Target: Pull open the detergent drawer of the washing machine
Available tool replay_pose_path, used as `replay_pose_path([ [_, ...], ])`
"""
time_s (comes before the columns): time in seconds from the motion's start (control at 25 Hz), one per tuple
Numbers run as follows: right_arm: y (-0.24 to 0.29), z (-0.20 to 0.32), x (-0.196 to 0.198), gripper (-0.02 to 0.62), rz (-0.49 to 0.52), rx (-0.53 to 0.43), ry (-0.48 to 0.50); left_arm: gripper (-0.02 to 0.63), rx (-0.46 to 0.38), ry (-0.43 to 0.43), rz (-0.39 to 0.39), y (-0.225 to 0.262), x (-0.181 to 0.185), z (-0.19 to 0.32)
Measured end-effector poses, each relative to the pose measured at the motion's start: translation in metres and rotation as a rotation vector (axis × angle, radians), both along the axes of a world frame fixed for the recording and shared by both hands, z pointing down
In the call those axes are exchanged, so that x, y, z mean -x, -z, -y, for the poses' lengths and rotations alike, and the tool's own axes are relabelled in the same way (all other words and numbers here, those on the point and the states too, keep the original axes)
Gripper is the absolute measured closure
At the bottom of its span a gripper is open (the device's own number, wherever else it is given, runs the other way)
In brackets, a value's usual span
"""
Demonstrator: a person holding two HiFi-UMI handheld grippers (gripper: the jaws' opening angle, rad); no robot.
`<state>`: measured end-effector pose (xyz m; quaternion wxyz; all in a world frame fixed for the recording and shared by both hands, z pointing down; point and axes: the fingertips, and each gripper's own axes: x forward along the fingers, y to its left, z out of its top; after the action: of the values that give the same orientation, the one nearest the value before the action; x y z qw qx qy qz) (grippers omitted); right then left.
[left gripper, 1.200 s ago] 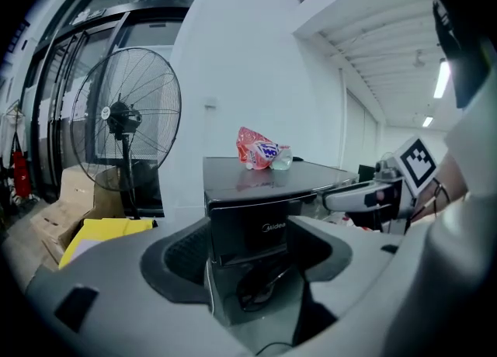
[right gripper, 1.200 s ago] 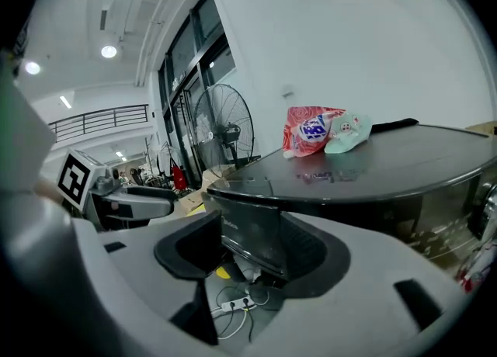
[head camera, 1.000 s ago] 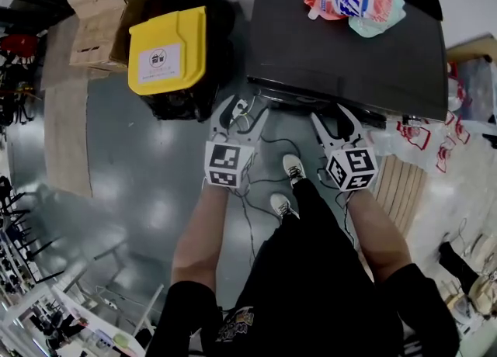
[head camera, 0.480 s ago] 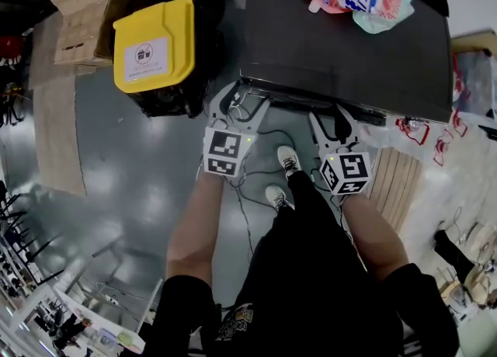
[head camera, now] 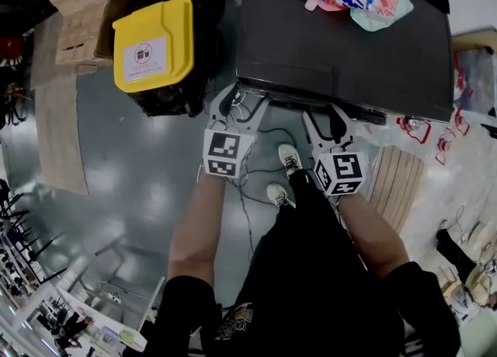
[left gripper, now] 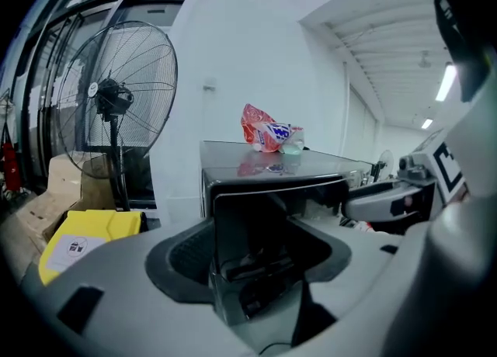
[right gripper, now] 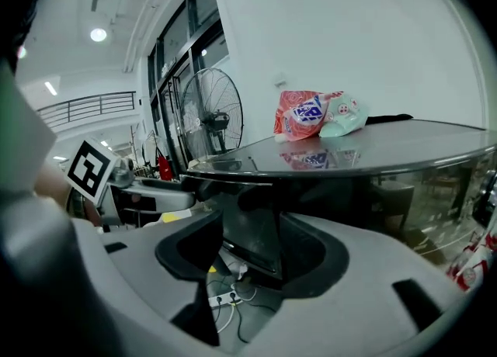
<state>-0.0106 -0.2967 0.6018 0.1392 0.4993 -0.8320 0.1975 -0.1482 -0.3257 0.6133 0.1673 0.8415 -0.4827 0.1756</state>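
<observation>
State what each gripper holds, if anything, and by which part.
Right gripper: nothing; its jaws, just closing slightly, stand apart around the washing machine's front edge. Left gripper: jaws straddle its front left corner; grip cannot be told.

Head view downward, gripper views facing washer (head camera: 342, 45)

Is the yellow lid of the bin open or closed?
Closed: the yellow lid lies flat over the dark bin, covering its top.

The left gripper (head camera: 242, 105) has drawn nearer the washing machine (head camera: 334, 45).
</observation>
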Motion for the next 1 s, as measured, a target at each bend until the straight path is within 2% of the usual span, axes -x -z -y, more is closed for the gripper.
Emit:
replay_pose_path([
  [0.16,-0.002,0.003,-0.005,0.449,-0.022,0.004,-0.007,0.334,0.008,0.013,-0.006,0.002,0.0,-0.001],
  [0.52,-0.002,-0.004,-0.004,0.456,-0.016,0.017,-0.028,0.335,0.016,0.026,-0.006,0.005,0.002,-0.007],
  [1.0,-0.003,-0.043,-0.003,0.454,-0.011,0.052,-0.043,0.337,0.034,0.025,-0.008,0.007,0.004,-0.047],
])
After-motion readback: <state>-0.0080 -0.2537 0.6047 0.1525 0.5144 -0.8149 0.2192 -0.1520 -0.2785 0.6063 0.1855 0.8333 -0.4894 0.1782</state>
